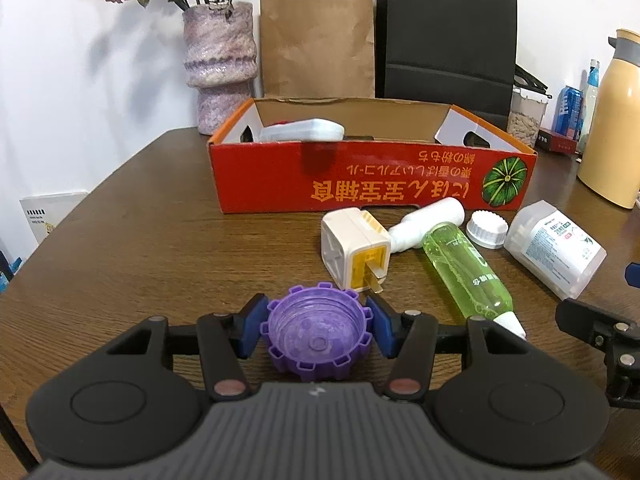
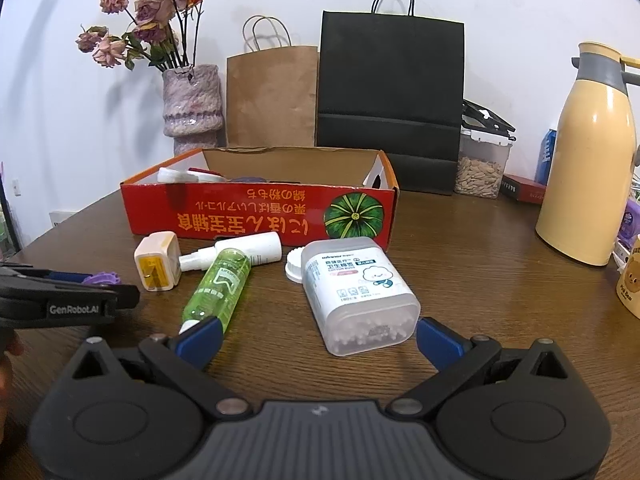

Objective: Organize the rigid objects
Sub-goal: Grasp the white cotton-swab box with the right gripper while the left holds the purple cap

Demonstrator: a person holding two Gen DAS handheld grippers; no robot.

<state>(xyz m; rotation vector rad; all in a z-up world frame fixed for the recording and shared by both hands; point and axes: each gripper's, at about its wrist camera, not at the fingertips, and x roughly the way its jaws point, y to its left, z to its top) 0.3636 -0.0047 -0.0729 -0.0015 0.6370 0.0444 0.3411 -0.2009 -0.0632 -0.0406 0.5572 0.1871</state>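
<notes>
purple and toothed round its rim, the cap (image 1: 317,332) sits between the blue pads of the left fingers (image 1: 316,330), open side up on the brown table (image 1: 160,248). both pads sit right at its rim, though whether they press on it cannot be told. just ahead of these fingers and a little to the right lies a white plug adapter (image 1: 354,249), its yellow face and metal prongs turned toward the camera. beyond it stands the red cardboard box (image 1: 372,176), with a white object (image 1: 302,130) lying inside near its left end.

the right fingers (image 2: 318,340) are spread wide and hold nothing. between them, its near end level with the blue pads, lies a clear box of cotton swabs (image 2: 356,294) on its side; neither pad touches it. the left pad is just beside the white tip of a green bottle (image 2: 218,286) that lies slanting away toward the box. a white bottle (image 2: 236,254) lies across the far end of the green one, and a white ribbed cap (image 2: 295,266) rests against the swab box's far left corner.
</notes>
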